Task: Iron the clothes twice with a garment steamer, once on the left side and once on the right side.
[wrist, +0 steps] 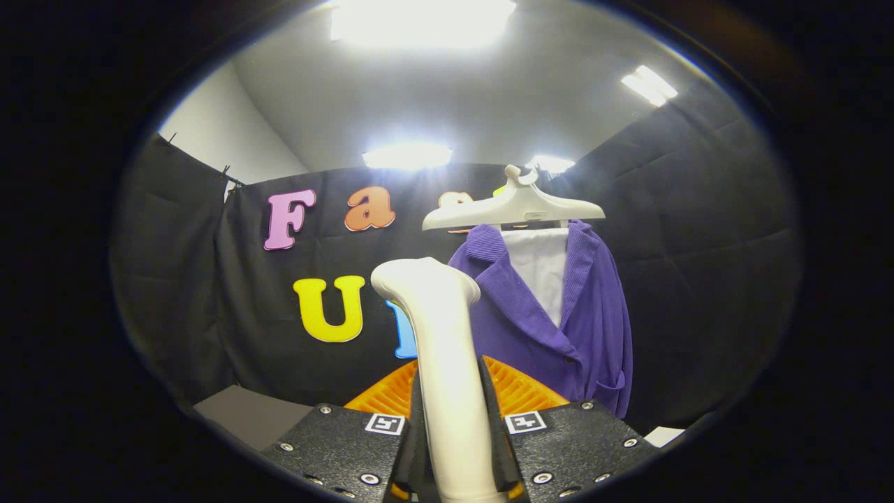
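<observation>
A white garment steamer (440, 335) rises upright between my two black fingers (349, 440), its handle pinched from both sides and its rounded head pointing up and slightly right. My gripper (452, 426) is shut on that handle. Beyond the steamer head, a little to the right, a purple coat (573, 328) with a white lining hangs on a cream hanger (513, 209) against the black booth wall. The steamer head sits just left of the coat's left lapel, some way short of the fabric.
An orange ribbed piece (520, 391) shows right behind the fingers, under the steamer. A grey surface (244, 412) lies low to the left, and a pale corner (663, 436) low to the right. Bright ceiling lights (419, 21) glare overhead.
</observation>
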Action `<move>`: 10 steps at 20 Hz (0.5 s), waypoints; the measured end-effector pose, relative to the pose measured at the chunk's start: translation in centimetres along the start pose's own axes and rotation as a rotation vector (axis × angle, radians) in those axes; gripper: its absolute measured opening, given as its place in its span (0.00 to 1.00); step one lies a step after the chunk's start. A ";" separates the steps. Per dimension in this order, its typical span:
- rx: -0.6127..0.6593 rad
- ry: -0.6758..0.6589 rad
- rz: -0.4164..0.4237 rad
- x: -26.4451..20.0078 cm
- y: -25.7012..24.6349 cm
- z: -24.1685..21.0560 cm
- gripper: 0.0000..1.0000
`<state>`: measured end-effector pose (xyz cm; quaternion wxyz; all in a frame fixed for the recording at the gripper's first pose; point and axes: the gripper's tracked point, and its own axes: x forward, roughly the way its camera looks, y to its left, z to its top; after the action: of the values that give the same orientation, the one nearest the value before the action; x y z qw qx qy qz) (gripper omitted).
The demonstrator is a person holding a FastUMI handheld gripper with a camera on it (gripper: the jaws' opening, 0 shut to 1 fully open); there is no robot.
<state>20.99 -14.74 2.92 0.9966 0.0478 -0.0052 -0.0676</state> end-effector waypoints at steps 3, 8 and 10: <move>-0.018 -0.037 -0.063 1.6 -2.0 1.5 0.38; -0.028 -0.064 -0.135 4.6 -4.7 2.2 0.37; -0.032 -0.061 -0.128 5.7 -4.9 1.9 0.37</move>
<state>25.96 -20.48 4.40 0.9902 0.0302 -0.0312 -0.1325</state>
